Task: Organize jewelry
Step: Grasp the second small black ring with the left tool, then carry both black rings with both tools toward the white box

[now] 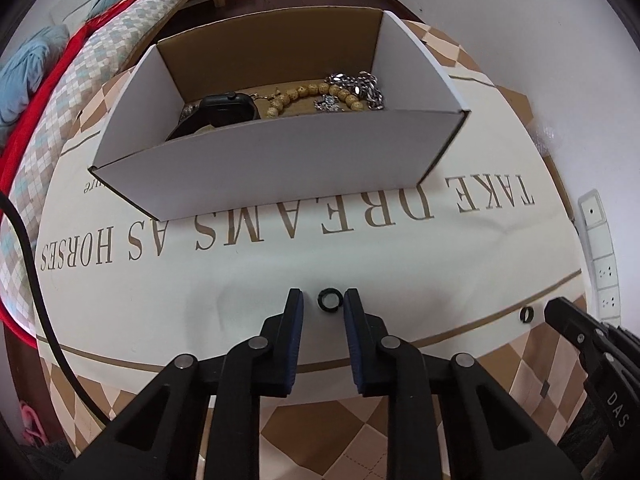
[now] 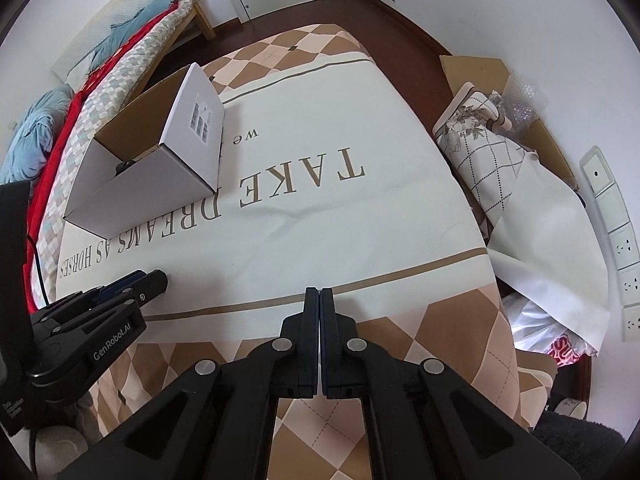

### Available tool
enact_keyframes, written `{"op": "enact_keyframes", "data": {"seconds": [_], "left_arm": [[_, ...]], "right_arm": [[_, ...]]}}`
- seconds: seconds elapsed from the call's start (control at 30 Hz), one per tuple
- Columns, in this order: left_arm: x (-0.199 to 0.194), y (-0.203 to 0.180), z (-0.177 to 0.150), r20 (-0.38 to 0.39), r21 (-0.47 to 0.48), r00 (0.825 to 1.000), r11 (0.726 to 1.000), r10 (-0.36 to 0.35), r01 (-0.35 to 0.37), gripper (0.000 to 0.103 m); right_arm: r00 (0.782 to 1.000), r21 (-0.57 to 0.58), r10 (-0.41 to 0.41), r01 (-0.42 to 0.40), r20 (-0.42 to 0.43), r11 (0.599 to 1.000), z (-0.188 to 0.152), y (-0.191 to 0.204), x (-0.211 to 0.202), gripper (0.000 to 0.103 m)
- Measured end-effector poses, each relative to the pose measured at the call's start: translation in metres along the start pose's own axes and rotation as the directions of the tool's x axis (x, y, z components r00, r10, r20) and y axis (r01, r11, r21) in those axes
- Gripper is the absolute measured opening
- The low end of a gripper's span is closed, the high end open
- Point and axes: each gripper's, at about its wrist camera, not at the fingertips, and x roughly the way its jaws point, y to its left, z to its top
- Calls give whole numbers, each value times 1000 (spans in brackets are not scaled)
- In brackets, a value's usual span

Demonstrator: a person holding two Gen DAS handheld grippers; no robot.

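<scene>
A small black ring [image 1: 327, 299] lies on the white tablecloth [image 1: 240, 292]. My left gripper [image 1: 323, 300] is open with one fingertip on each side of it, not touching. A second black ring [image 1: 526, 315] lies to the right, just off the tip of my right gripper [image 1: 556, 308]. A white cardboard box [image 1: 280, 168] stands beyond; it holds a black smartwatch [image 1: 228, 110], a beige bead bracelet [image 1: 316, 96] and a silver chain [image 1: 362, 88]. In the right wrist view my right gripper [image 2: 320, 294] is shut and empty; the box [image 2: 160, 176] is at left.
The cloth carries brown lettering and a diamond-pattern border [image 2: 440, 332]. A bed with a red and checked blanket [image 1: 60, 100] runs along the left. Rolled cloth and cardboard [image 2: 488, 140] lie on the floor to the right. Wall sockets [image 2: 624, 248] are at far right.
</scene>
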Motion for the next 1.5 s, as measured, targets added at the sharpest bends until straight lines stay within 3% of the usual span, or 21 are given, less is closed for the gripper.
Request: {"op": "enact_keyframes", "data": {"seconds": [0.23,0.37,0.43,0.5,0.63,0.7,0.8,0.87,0.97,1.3,1.5], "left_arm": [[2,1,5,4,11,1000,1000,-2,2,21],[3,1,7,16,17,1000,1000,-9,9,17],[3,2,6,23,19,1000,1000,-3,3,10],[3,3,6,24,14,1000,1000,-6,6,10],[2,6,4,27,15,1000,1000,1,-1,10],[1,7,2,30,16,1000,1000,6,-6,10],[1,8,1,29,16,1000,1000,8,-8,10],[0,9,0,30,16,1000,1000,7,-7,10],[-5,12,-2,38,12,999,1000,3,-3,10],[-45,62,-14,71,-88,996,995,-47,53,10],[-64,95,-22,89,-146,996,989,-25,38,10]], "right_arm": [[999,34,43,-44,14,998,5,-8,-6,0],[998,65,69,-69,-4,996,6,-15,-4,4],[998,42,59,-59,-18,997,5,-12,0,21],[999,6,44,-44,-30,999,2,-5,4,32],[998,-46,-5,3,-61,999,-4,5,18,34],[998,-78,-41,37,-42,996,-7,11,19,33],[997,-121,-74,71,-24,990,-8,19,20,12],[997,-130,-71,68,-20,989,-9,21,20,12],[999,-119,-53,51,-14,992,-9,19,16,0],[996,-21,81,-80,24,997,-3,4,-7,0],[992,-1,122,-122,39,993,3,2,-15,0]]}}
